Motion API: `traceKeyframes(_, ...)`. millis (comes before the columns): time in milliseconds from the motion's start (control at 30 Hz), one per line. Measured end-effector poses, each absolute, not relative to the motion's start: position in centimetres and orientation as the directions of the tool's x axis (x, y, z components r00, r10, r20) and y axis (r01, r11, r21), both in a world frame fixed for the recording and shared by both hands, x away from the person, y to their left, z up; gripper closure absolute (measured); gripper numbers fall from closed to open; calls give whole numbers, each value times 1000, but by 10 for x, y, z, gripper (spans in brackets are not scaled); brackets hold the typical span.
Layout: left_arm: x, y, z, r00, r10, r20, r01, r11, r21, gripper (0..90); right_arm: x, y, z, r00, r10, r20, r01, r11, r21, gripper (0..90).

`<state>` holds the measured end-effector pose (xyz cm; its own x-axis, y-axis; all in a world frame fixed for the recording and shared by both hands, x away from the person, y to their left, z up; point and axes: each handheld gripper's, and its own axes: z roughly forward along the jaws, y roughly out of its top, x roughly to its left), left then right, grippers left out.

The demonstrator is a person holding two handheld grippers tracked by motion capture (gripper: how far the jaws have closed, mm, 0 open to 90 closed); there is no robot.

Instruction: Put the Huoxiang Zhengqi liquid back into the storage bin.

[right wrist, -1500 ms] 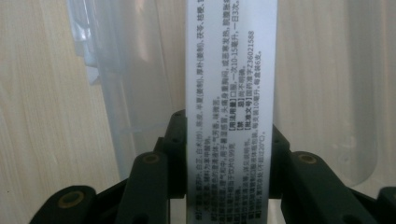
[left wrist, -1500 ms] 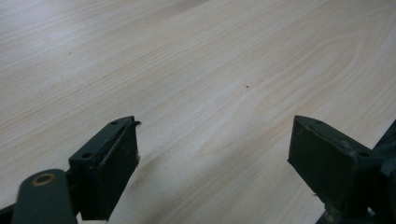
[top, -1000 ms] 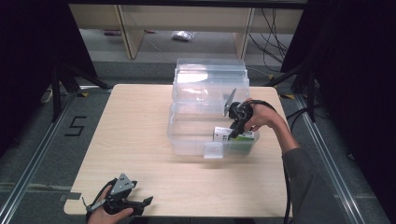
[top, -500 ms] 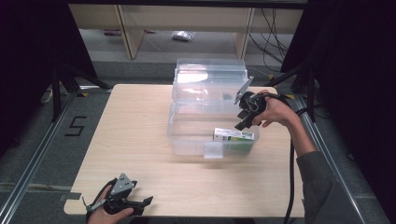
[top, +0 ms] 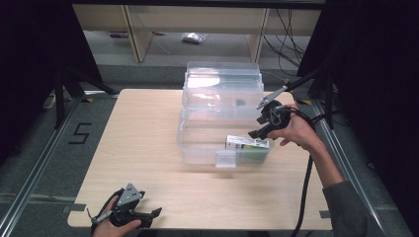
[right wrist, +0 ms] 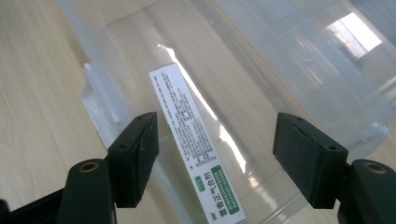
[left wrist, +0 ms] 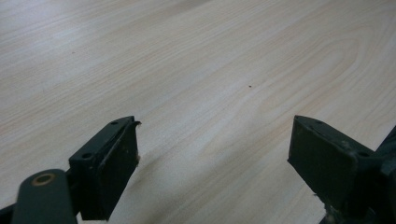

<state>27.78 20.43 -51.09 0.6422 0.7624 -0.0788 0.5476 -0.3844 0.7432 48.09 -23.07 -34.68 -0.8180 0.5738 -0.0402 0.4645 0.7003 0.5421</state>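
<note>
Box, the little white and green one, lies flat on its side inside the clear bin, near the bin's front right corner. The right gripper hangs just above the box, over the bin's right edge. Its jaws have just been opening, and now they stand wide apart with nothing between them. The box sits below them, free, touching neither jaw.

The box looks like thin card, so I think it is light and a bit stiff, but a hard squeeze could dent it. Its sides look smooth, so it may slip. The best place to grab it would be across its two long sides, near the middle.

The bin's clear lid stands open behind the bin. Far from the bin, at the near left corner of the table, the left gripper rests low, jaws wide apart and empty.
</note>
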Motion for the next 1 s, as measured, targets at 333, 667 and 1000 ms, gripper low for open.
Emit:
traceKeyframes(333, 278, 204, -511, 642, 763, -81, 550, -384, 742, 153, 443, -237, -357, -762, 647, -23, 478, 586, 654, 258)
traceKeyframes(667, 277, 204, -511, 650, 755, -89, 546, -383, 745, 154, 415, -247, -366, -732, 681, 2, 483, 516, 708, 228)
traceKeyframes(1000, 277, 204, -510, 645, 759, -85, 547, -381, 745, 154, 393, -260, -371, -714, 699, 33, 488, 463, 740, 223)
